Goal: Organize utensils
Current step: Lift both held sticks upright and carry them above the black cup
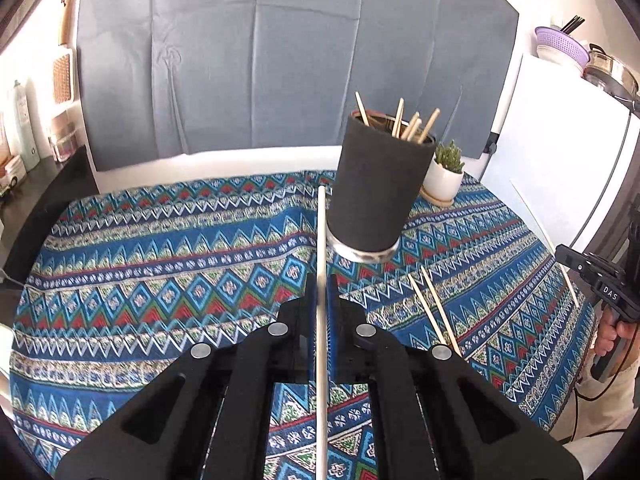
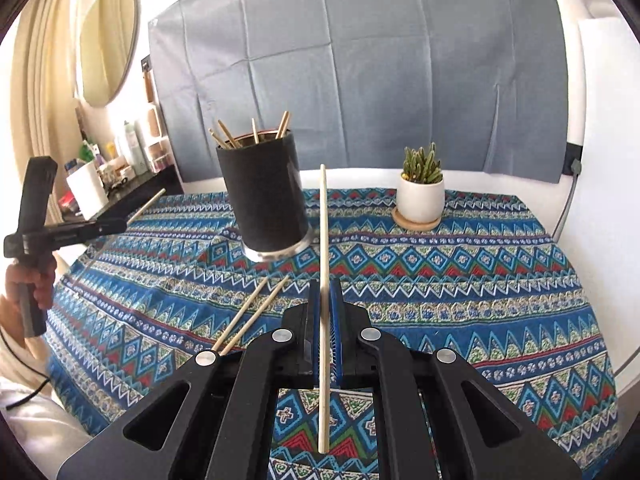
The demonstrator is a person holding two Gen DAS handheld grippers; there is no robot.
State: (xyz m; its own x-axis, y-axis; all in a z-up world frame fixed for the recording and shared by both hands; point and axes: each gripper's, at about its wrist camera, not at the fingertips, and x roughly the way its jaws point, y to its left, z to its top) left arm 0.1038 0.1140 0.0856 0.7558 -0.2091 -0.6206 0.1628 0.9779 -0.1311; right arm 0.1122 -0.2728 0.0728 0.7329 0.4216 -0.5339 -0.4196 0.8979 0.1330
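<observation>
Left wrist view: left gripper (image 1: 321, 300) jaws clamped narrow on a chopstick (image 1: 320, 240), which runs forward along the fingers, tip near the black holder (image 1: 376, 196). The holder stands on the patterned bench cloth (image 1: 160, 280), already carrying several sticks. Two loose chopsticks (image 1: 434, 308) lie on the cloth just right of the jaws.

Right wrist view: right gripper (image 2: 326, 312) jaws likewise pinched on its own chopstick (image 2: 324, 260), pointing up and forward, between the holder (image 2: 264, 196) and the potted succulent (image 2: 421, 194).

Next step, my read: drop both into the holder. Go one arm at a time, tip the stick near vertical over the rim, clear the sticks already poking out, release low to avoid bounce.
</observation>
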